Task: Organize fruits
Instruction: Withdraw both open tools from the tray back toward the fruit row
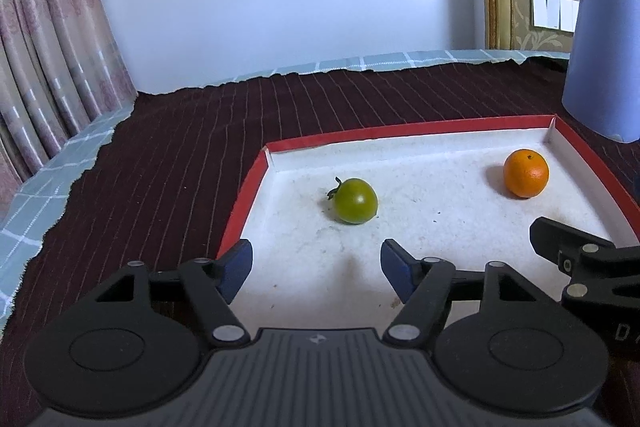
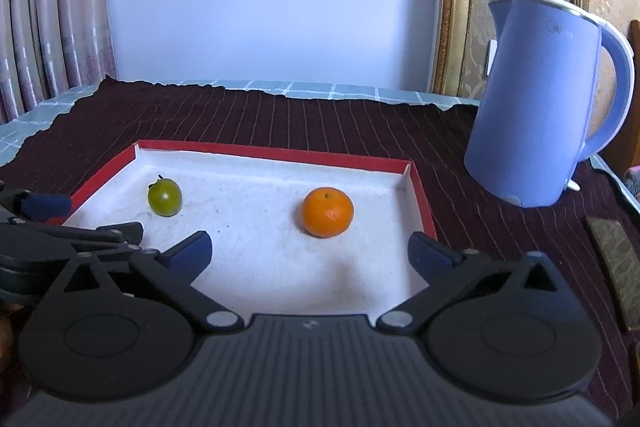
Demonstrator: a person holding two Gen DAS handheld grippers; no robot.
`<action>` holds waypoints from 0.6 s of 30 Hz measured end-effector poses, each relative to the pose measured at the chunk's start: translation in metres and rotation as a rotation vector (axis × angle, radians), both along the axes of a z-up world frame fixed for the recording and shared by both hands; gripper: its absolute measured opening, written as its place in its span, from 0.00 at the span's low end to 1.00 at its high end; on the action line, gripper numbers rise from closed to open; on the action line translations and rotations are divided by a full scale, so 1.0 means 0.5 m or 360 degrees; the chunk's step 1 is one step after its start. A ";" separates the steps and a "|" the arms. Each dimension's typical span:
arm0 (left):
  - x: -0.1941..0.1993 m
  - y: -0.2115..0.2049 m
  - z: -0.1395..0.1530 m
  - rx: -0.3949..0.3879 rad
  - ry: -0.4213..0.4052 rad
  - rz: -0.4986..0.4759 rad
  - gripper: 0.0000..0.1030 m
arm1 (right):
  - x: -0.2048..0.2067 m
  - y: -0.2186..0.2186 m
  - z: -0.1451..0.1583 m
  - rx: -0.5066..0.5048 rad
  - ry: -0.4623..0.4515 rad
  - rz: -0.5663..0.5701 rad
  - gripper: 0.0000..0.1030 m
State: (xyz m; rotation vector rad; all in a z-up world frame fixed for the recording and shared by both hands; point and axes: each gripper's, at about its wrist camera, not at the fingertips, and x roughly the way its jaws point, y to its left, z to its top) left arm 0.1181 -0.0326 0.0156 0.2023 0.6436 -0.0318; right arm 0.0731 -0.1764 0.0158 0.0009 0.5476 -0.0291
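Green tomato [image 1: 355, 201]: lies in the left part of the tray, stem tuft pointing left; nothing touches it; well apart from the orange
Orange [image 2: 327, 211]: sits in the right part of the same tray, near the far right corner, its stem dimple facing up; free of both my tools
Tray [image 1: 256, 183]: shallow, red rim, white speckled floor; its near edge is hidden under my tools in both views
Left tool [image 1: 316, 269]: released; my blue pads stand apart over the tray's near left edge with only bare tray floor between them; the tomato is ahead of the gap
Right tool [image 2: 310, 254]: spread wide and holding nothing; the orange sits just beyond the gap; from the left wrist view only one black arm of it shows at the right edge
Writing: a pale "D" on that black arm, the rest cut off; a faint mark on the kettle [image 2: 532, 99] I cannot read
Counter [image 1: 180, 155]: draped in a dark striped cloth over a pale green checked one; the blue kettle stands right of the tray
Hard to make out: a dark flat thing [image 2: 618, 267] at the right edge, partly cut off
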 end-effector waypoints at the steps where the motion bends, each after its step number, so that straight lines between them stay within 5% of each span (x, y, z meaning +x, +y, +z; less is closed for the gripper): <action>1: -0.002 0.000 0.001 -0.0004 -0.0001 -0.0001 0.69 | -0.003 -0.001 -0.001 0.0004 0.0000 -0.0004 1.00; 18: -0.028 0.013 -0.004 -0.0026 0.0019 0.0003 0.69 | -0.043 0.001 -0.005 -0.0004 -0.0024 -0.0022 1.00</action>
